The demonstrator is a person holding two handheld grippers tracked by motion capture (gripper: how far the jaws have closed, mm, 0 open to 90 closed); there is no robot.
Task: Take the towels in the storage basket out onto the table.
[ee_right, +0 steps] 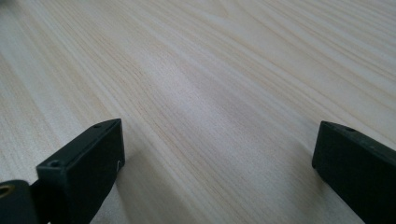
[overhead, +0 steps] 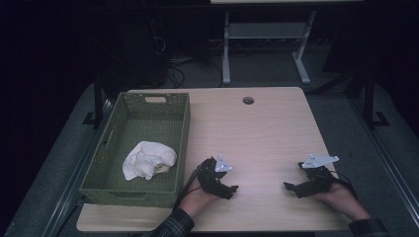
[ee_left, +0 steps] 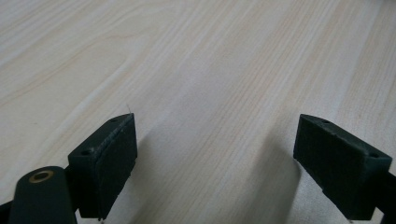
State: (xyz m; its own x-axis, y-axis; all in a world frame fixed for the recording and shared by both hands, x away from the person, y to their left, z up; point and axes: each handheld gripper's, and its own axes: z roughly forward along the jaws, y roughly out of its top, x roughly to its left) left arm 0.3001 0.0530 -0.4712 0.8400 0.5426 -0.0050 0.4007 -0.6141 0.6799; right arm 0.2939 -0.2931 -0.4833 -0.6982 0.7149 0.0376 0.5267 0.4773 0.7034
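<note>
A crumpled white cloth (overhead: 148, 159) lies inside a green woven basket (overhead: 183, 129) on the left part of the light wooden table (overhead: 257, 133). Just right of the basket's near corner, my left gripper (overhead: 231, 189) rests low over the wood near the front edge, held in a hand. Its jaws stand wide apart over bare wood (ee_left: 215, 140), nothing between them. My right gripper (overhead: 290, 187) sits near the front right, pointing left toward the other one. It is open too, with bare wood between its jaws (ee_right: 217, 158).
A round cable hole (overhead: 248, 100) is near the table's far edge. Behind the table stand the legs of a white desk frame (overhead: 226, 54) on a dark floor. Bare wood stretches between the basket and the right edge.
</note>
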